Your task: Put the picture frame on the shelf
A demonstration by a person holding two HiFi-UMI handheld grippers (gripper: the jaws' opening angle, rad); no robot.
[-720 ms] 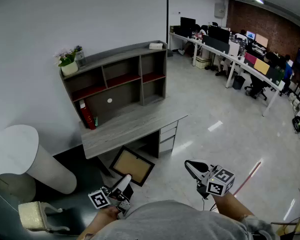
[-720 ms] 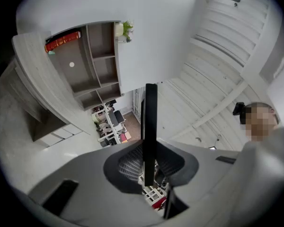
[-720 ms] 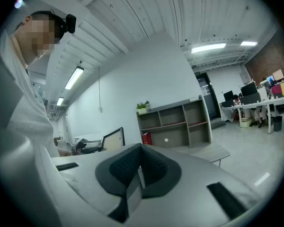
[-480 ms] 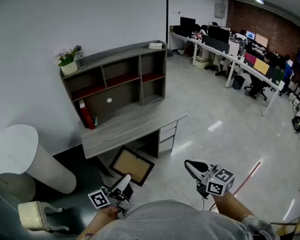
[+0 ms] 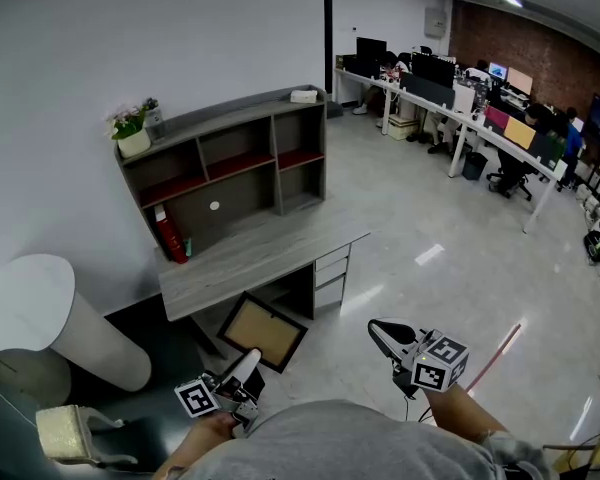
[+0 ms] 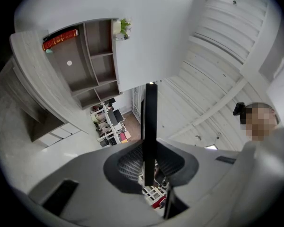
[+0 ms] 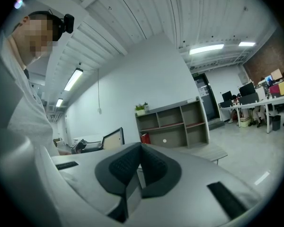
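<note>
The picture frame point(image 5: 263, 330), black-edged with a tan back, hangs low in front of the desk with my left gripper point(image 5: 248, 364) shut on its near edge. In the left gripper view the frame point(image 6: 150, 122) is a thin black bar, edge-on, pinched between the pads of the left gripper point(image 6: 149, 162). The grey shelf unit point(image 5: 225, 163) stands on the desk against the white wall, well beyond the frame; the same shelf point(image 6: 85, 65) is seen sideways at upper left. My right gripper point(image 5: 383, 332) is held level at the right, shut and empty. The right gripper point(image 7: 139, 167) faces the shelf point(image 7: 173, 126).
A grey desk point(image 5: 255, 253) with drawers carries the shelf. On the shelf are a red book point(image 5: 167, 236), a potted plant point(image 5: 132, 133) and a white box point(image 5: 303, 95). A white rounded seat point(image 5: 40, 308) stands at left. Office desks with monitors point(image 5: 460, 88) fill the back right.
The shelf and desk sit slightly further left in the head view. Both grippers and the frame keep their places.
</note>
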